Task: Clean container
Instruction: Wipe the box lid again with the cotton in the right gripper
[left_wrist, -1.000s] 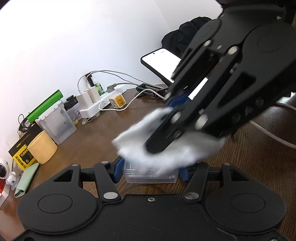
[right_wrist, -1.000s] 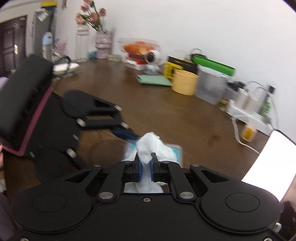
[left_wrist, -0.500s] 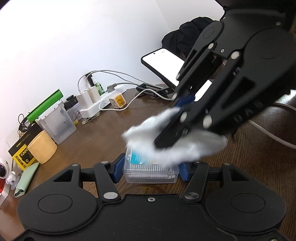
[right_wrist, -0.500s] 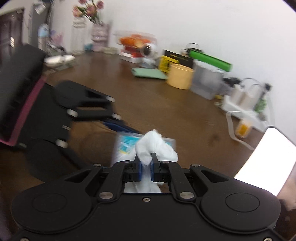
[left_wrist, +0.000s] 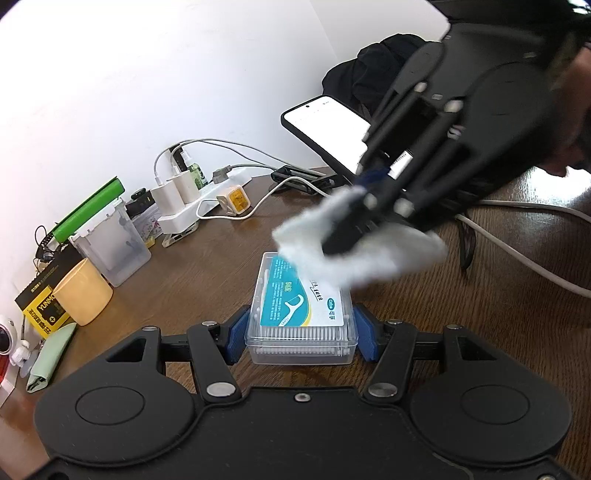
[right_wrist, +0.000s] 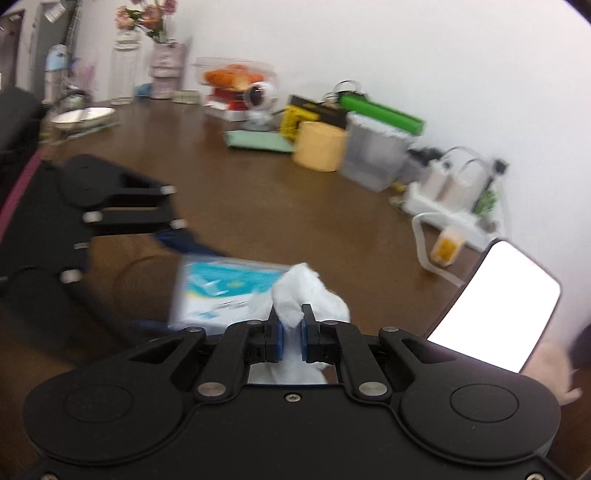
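Note:
A clear plastic container (left_wrist: 302, 325) of floss picks with a blue and white label lies flat on the brown table. My left gripper (left_wrist: 301, 338) is shut on its two long sides near the near end. My right gripper (right_wrist: 290, 326) is shut on a white tissue wad (right_wrist: 306, 291). In the left wrist view the right gripper (left_wrist: 354, 229) holds the tissue (left_wrist: 369, 251) against the container's far right corner. The container shows blurred in the right wrist view (right_wrist: 218, 291), with the left gripper (right_wrist: 184, 240) at its left.
A lit phone (left_wrist: 328, 129) leans on a stand at the back right. A white power strip with chargers (left_wrist: 192, 199), a clear grey box (left_wrist: 110, 243), a yellow cup (left_wrist: 81, 295) and a green cloth (left_wrist: 48, 362) line the wall. White cables (left_wrist: 517, 254) cross the table on the right.
My right gripper has dragged the tissue from the near end of the container's lid to its far right corner, uncovering the label. The left gripper has kept its hold.

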